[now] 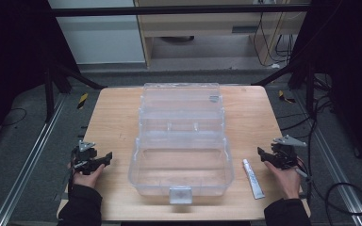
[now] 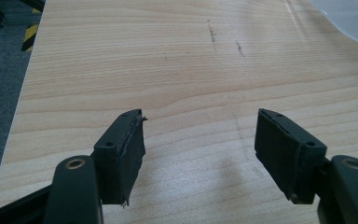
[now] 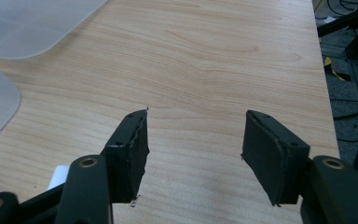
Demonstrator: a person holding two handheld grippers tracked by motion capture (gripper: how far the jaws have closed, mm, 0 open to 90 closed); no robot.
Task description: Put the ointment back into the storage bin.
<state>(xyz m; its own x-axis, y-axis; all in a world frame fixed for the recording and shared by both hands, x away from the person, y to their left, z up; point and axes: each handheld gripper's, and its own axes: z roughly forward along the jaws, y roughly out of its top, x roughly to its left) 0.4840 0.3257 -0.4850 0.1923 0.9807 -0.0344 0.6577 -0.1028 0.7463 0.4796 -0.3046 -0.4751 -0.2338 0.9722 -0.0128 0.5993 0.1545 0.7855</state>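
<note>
A: From the high view we see the whole wooden table, with a clear plastic box standing open in the middle, its lid thrown back toward the far edge and a grey latch on its near wall.

B: And a small white tube lies flat just right of the box, near our right hand. In the right gripper view we catch a white corner low at the left behind the jaw, but we cannot tell what it is.

A: Our left gripper sits at the table's left side, jaws spread wide with nothing between them; the left gripper view shows bare wood ahead, the table's left edge and grey floor beyond.

B: Our right gripper is likewise spread and empty, near the right edge. Its view shows open wood in front, the box's clear curved corners at upper left, and cables past the edge.

A: Both sides of the box leave us free wood; the box itself looks empty and see-through.
</note>
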